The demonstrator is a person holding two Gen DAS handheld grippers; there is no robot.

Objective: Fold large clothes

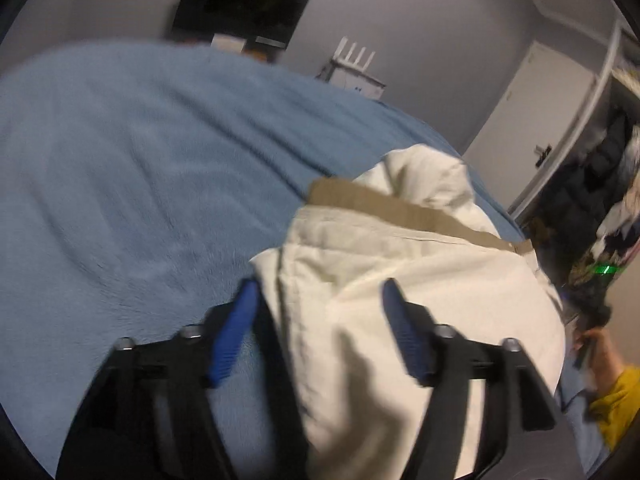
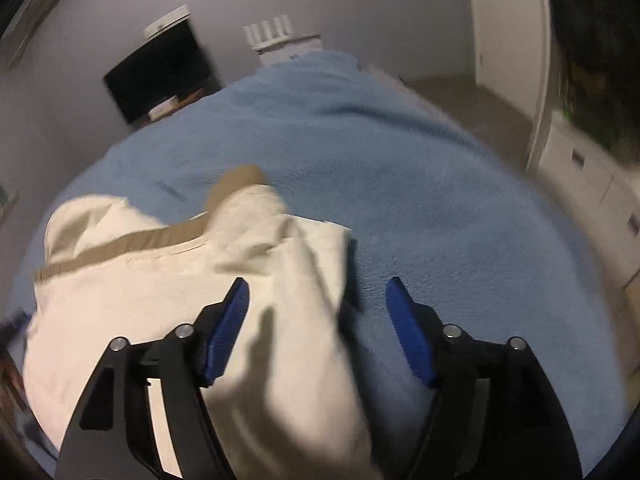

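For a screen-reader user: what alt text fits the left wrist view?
An open left claw with blue pads straddles the edge of a cream garment with a tan band, lying on a blue blanket. A grey wall and white door are behind.

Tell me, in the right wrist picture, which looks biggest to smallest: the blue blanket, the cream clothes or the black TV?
1. Blue blanket
2. Cream clothes, though they sit nearer the camera
3. Black TV, far away, so it looks small
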